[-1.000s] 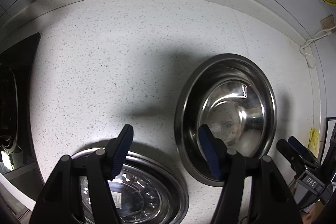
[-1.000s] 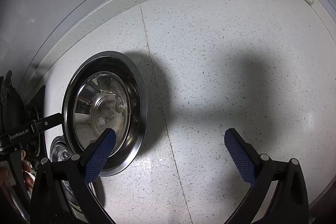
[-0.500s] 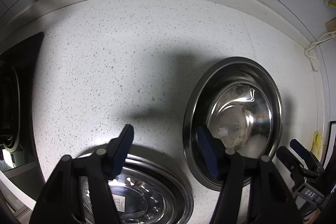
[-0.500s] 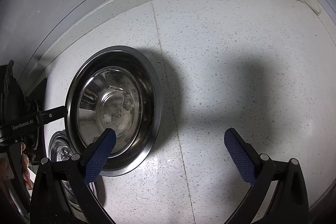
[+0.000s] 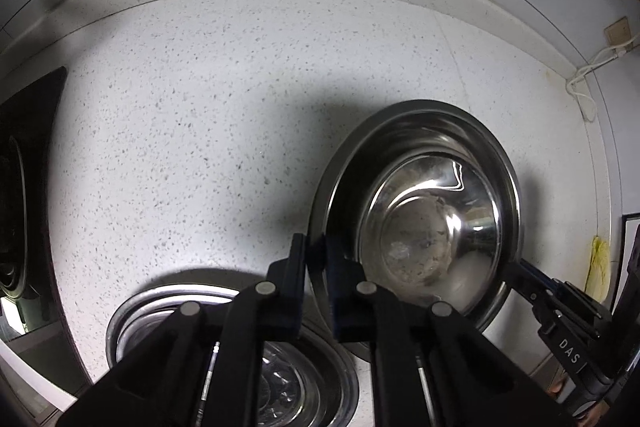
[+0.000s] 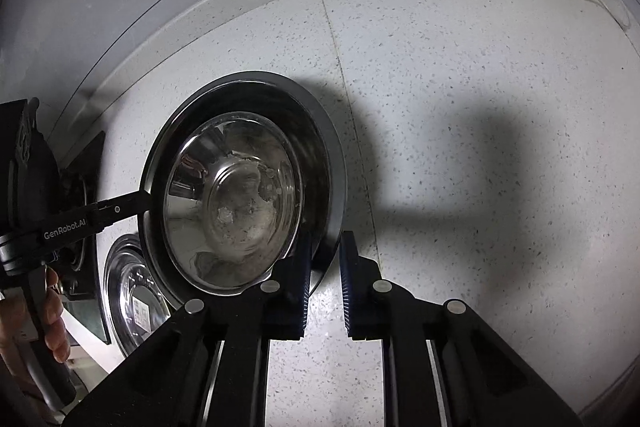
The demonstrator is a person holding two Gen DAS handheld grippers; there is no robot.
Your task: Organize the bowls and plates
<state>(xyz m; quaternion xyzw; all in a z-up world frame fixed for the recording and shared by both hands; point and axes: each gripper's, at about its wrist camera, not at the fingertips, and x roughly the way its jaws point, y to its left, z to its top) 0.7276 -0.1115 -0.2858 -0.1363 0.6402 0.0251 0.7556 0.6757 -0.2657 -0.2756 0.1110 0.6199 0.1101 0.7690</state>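
Stainless steel, round and deep, the shiny bowl sits on the white speckled stone counter, between both tools: the left gripper pinches its near-left rim, the right gripper pinches the opposite rim; a patterned steel plate lies just beside it
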